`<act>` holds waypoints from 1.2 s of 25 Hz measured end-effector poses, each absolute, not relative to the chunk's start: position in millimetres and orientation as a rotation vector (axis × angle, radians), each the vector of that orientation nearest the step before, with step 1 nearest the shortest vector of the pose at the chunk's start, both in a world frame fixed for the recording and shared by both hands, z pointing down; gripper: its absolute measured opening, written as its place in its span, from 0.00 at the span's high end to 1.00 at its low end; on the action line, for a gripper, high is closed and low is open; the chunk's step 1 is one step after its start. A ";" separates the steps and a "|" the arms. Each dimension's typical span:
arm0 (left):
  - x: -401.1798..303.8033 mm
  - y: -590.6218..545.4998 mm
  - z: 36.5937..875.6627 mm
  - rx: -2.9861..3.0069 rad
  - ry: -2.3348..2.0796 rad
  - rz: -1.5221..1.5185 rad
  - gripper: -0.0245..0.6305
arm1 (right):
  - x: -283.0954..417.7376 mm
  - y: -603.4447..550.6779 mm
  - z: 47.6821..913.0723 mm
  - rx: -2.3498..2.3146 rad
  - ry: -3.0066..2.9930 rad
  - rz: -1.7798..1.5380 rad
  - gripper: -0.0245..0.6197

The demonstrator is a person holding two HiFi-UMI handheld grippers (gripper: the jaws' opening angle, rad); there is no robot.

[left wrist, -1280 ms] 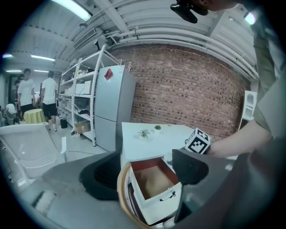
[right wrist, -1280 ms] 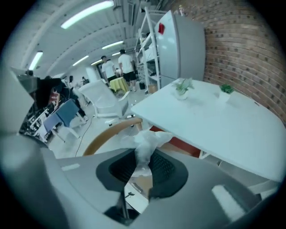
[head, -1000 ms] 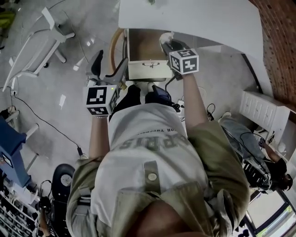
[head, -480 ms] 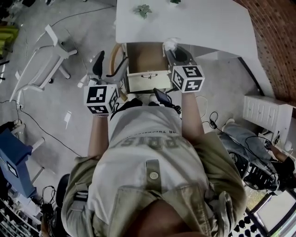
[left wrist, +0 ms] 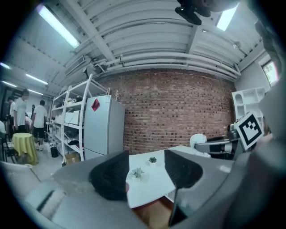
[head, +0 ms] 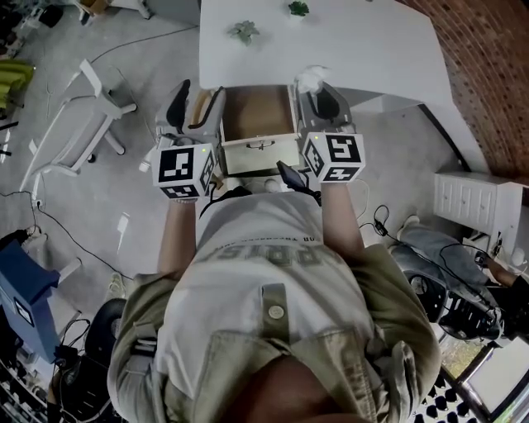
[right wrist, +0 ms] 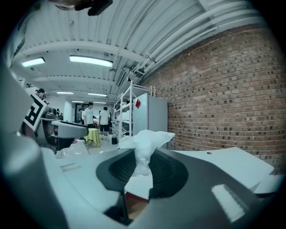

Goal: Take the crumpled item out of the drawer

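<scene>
My right gripper [head: 315,89] is shut on the crumpled white item [head: 310,78], held at the right side of the open drawer [head: 258,112], level with the white table's edge [head: 331,49]. In the right gripper view the crumpled item [right wrist: 145,142] stands up between the dark pads [right wrist: 119,169] of that gripper [right wrist: 142,171]. My left gripper [head: 197,101] hovers at the drawer's left side. Its jaws are closing, with nothing between them. In the left gripper view, that gripper [left wrist: 145,172] points over the table.
Two small green plants [head: 244,31] [head: 297,8] sit on the table. A white metal frame [head: 74,116] and cables lie on the floor at the left. A brick wall [head: 496,66] and a white shelf unit [head: 471,198] stand at the right.
Both grippers have risen and moved toward the table. The right one carried the crumpled item up beside the drawer. The left one now sits close to the drawer's left side.
</scene>
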State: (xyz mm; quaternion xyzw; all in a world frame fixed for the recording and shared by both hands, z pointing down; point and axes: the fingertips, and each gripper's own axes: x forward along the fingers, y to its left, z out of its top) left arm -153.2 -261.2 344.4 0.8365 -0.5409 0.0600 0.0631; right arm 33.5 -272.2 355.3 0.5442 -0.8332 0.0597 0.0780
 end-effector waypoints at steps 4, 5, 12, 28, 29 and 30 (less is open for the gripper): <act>-147.0 -260.0 341.2 2.526 -1.640 0.171 0.66 | 38.3 -265.0 342.1 1.648 -2.505 0.131 0.83; -145.9 -260.1 340.3 2.527 -1.644 0.169 0.68 | 39.3 -263.4 339.0 1.652 -2.510 0.125 0.83; -145.4 -256.9 333.4 2.516 -1.724 0.165 0.80 | 49.0 -255.1 320.4 1.683 -2.535 0.084 0.83; -151.1 -264.2 331.1 2.488 -1.800 0.226 0.95 | 56.2 -264.8 313.8 1.717 -2.559 0.087 0.84; -150.7 -264.1 330.3 2.488 -1.801 0.229 0.95 | 58.1 -265.2 312.6 1.724 -2.560 0.085 0.84; -150.1 -263.9 329.6 2.488 -1.802 0.234 0.95 | 60.3 -265.5 311.4 1.730 -2.562 0.083 0.84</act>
